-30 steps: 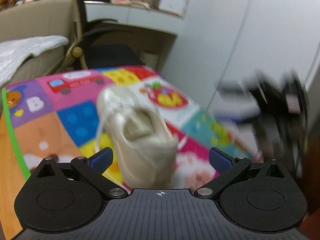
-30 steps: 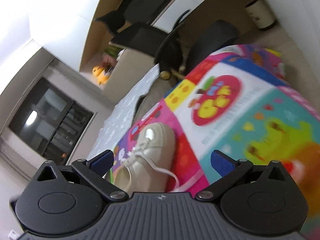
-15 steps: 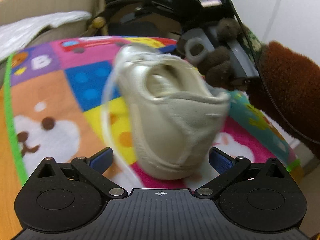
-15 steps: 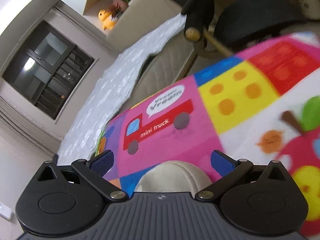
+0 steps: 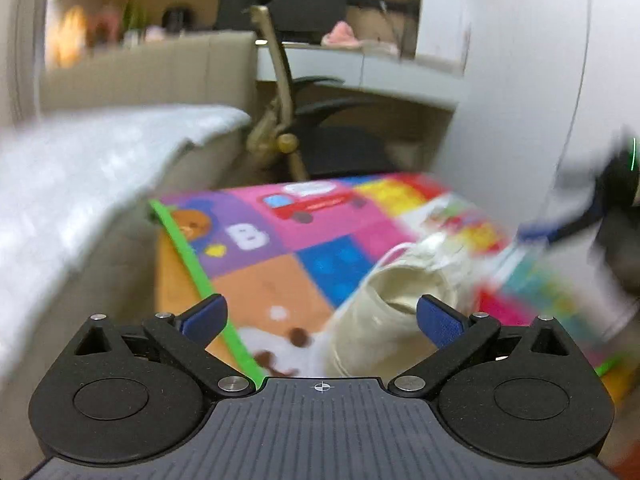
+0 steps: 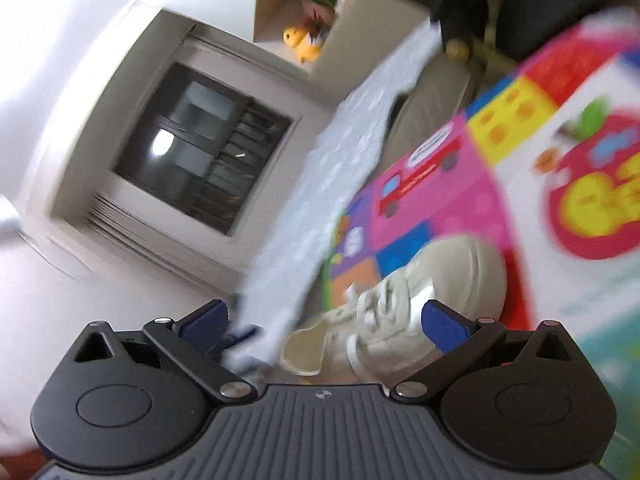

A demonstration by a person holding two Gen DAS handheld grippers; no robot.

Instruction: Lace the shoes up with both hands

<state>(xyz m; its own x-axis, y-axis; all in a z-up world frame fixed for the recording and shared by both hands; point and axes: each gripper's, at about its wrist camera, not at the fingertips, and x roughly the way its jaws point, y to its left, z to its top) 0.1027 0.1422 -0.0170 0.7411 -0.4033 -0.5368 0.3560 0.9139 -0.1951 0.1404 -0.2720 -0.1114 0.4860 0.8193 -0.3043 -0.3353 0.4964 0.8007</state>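
Sitting on the colourful play mat [image 5: 280,240]: one cream shoe [image 5: 384,320], heel opening facing the left wrist camera, laces [image 5: 394,250] trailing loose at the front, white and blurred. Showing in the right wrist view as the same single shoe [image 6: 432,280], toe pointing away up the mat [image 6: 440,184], laces [image 6: 380,300] crossing the tongue, blurred by motion.

Hovering just behind the heel: left gripper [image 5: 322,316], two blue-padded fingers [image 5: 204,316] spread wide, gripping nothing, the shoe lying partly between them in the picture but not touching either pad as far as can be told. Hovering over the shoe's side: right gripper [image 6: 324,320], its two fingers [image 6: 444,326] likewise splayed apart and empty. Smearing across the right edge of the left wrist view: a dark shape with a blue tip, too blurred to name surely.

Lying beside the mat: one bed [image 5: 80,184] with a pale quilted cover. Standing behind: one office chair [image 5: 320,136] with a gold-toned frame, under a white desk [image 5: 360,68]. Showing in the right wrist view: one dark window [image 6: 200,148] and one yellow plush toy [image 6: 304,42] on a shelf.
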